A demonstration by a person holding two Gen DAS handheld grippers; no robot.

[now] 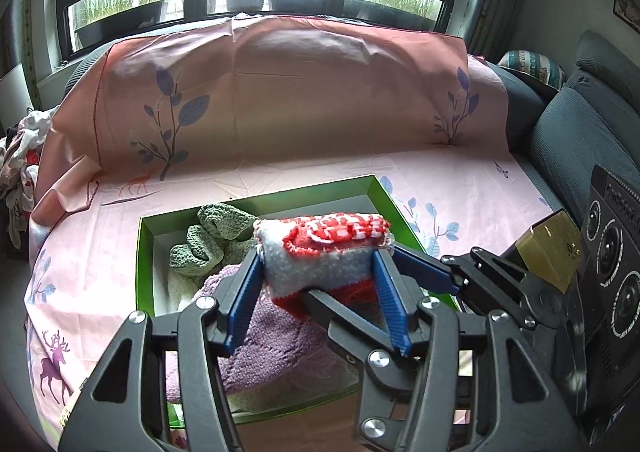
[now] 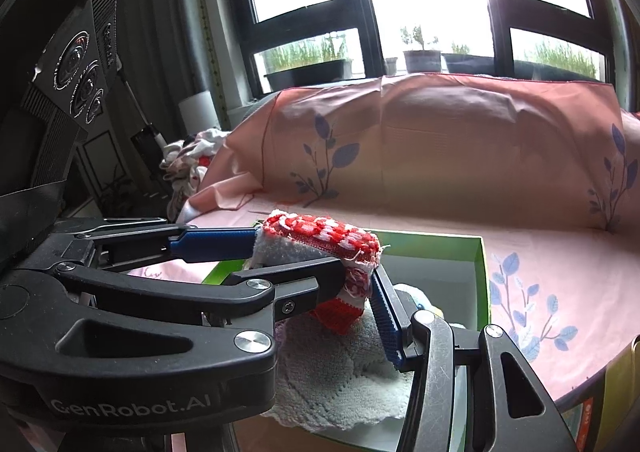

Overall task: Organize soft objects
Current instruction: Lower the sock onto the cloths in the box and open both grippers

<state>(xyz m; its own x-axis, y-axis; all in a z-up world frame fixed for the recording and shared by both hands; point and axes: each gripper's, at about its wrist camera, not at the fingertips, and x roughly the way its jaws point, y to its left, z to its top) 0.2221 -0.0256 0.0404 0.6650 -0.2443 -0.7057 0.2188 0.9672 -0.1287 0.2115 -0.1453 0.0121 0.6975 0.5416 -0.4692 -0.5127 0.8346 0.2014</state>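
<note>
While both jaws pinch the red-and-white knit (image 1: 324, 248), a pink sheet (image 1: 280, 179) covers the window-side sofa.

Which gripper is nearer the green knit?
Left. The left gripper, clamped on the red-and-white cloth, sits beside the green knit; the right gripper grips the cloth's far side.

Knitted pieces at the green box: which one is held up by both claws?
The rolled red-and-white knitted piece, gripped at each end. The green crocheted piece and the lilac knitted piece lie loose in the green box.
</note>
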